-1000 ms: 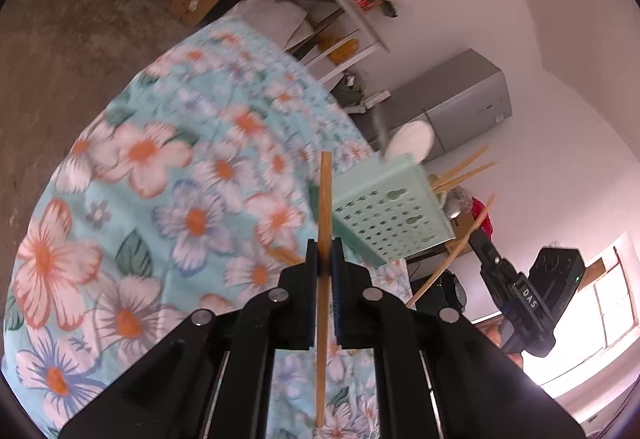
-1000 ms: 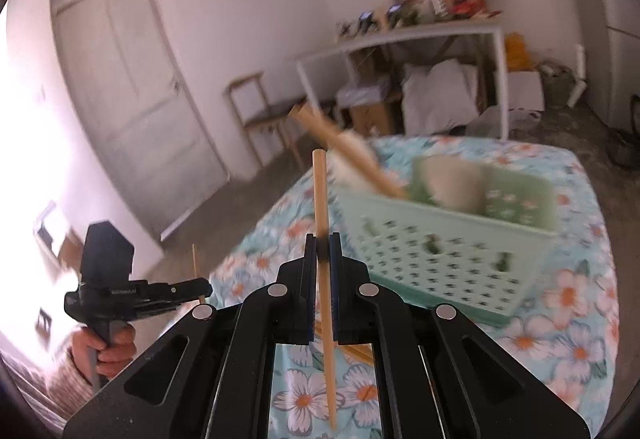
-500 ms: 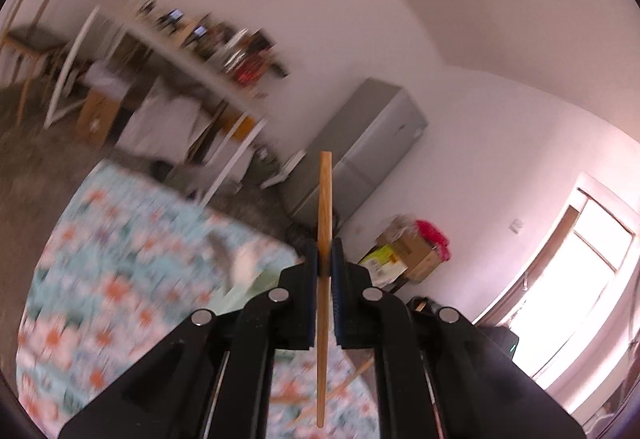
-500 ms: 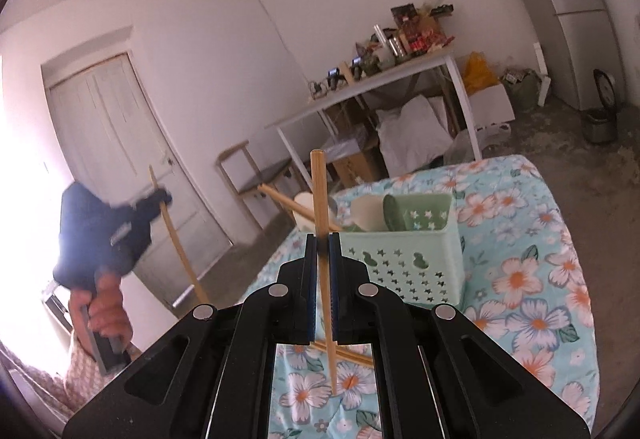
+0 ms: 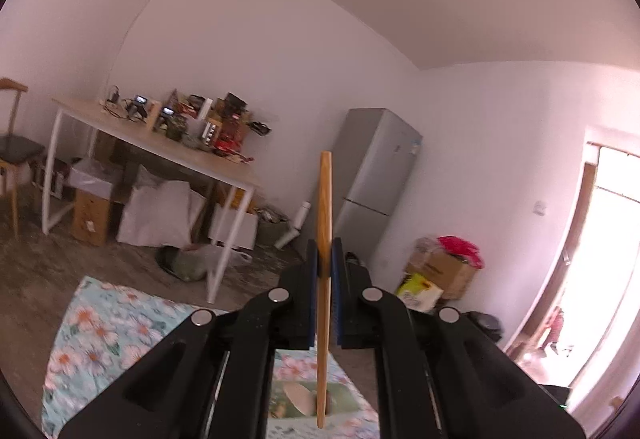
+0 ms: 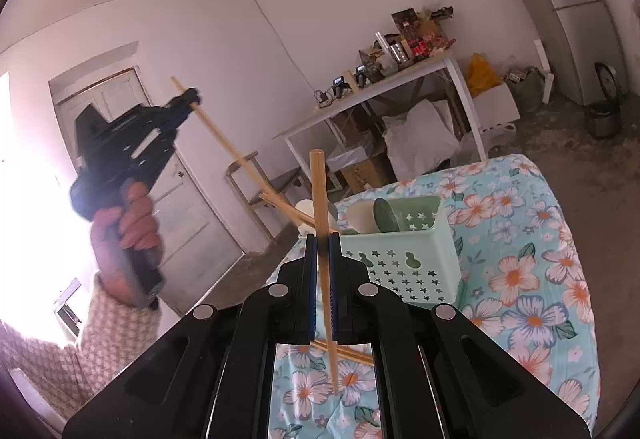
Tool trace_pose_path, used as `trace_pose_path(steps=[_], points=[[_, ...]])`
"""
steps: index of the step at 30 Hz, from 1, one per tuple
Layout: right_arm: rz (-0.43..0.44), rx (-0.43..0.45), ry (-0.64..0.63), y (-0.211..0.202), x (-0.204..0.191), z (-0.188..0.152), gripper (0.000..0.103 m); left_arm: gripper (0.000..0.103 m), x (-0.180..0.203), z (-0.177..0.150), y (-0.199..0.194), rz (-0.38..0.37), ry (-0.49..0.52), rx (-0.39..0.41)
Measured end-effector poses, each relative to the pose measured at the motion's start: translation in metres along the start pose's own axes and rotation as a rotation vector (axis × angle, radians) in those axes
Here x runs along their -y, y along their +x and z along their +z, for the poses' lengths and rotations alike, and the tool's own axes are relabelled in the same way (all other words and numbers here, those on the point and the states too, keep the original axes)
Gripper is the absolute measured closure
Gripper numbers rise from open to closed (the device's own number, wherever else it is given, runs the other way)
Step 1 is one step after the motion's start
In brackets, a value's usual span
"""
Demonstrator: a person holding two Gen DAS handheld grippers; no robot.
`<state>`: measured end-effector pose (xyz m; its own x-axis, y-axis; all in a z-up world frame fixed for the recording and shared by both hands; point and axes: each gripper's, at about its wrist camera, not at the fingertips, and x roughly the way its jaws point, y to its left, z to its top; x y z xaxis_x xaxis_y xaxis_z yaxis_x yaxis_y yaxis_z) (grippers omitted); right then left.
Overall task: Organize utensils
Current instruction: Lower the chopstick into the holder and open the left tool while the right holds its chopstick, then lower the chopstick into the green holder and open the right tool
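- Left gripper [image 5: 324, 263]: fingers clamped on a wooden chopstick [image 5: 323, 279], held crosswise near its middle. The right wrist view shows this gripper [image 6: 188, 97] raised high to the left of the basket, its chopstick [image 6: 224, 147] slanting down toward the basket.
- Right gripper [image 6: 322, 259]: fingers clamped on a second chopstick [image 6: 325, 279], its lower end hanging above the floral cloth [image 6: 520, 279] on the counter.
- Target: a pale green perforated basket [image 6: 404, 267] stands on the cloth. It already holds spoons [image 6: 360, 217] and several chopsticks [image 6: 288, 205] that lean out over its left rim.
- More chopsticks [image 6: 344, 353] lie loose on the cloth, below the right gripper.
- Risk, pivot: each stick is pinched at a single narrow point. A quick swing may rotate it between the pads, so the tip misses the opening.
- Risk, collision: the left stick appears to cross the leaning chopsticks. Contact may lever them out of the basket.
- Risk, tipping: the basket looks light. A stick pushed against its wall or rim may slide or topple it.
- Risk, crossing: both sticks head for the same opening. Lowering both together may tangle them.
- Risk, visibility: in the left wrist view only a small part of the basket [image 5: 340, 397] shows between the fingers, which limits aim from that side.
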<state>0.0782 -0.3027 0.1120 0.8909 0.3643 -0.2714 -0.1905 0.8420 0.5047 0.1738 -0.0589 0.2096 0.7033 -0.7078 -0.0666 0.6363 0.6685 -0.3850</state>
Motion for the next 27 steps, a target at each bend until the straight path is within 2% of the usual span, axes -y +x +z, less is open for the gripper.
trace_pose_path(steps=[8, 18, 19, 22, 27], points=[[0.009, -0.005, 0.007, 0.000, 0.008, 0.002, 0.099, 0.098, -0.004, -0.017, 0.039, 0.109, 0.071, -0.007], [0.003, -0.010, 0.008, -0.002, 0.014, 0.004, 0.099, 0.096, -0.016, -0.059, 0.071, 0.125, 0.037, -0.104], [0.000, -0.010, 0.007, -0.003, 0.014, 0.004, 0.099, 0.091, -0.016, -0.062, 0.073, 0.118, 0.035, -0.120], [-0.006, -0.008, 0.005, -0.005, 0.014, 0.005, 0.099, 0.060, -0.017, -0.063, 0.068, 0.116, 0.026, -0.114], [-0.013, 0.002, 0.001, -0.010, 0.012, 0.007, 0.099, 0.045, -0.014, -0.059, 0.052, 0.123, 0.028, -0.085]])
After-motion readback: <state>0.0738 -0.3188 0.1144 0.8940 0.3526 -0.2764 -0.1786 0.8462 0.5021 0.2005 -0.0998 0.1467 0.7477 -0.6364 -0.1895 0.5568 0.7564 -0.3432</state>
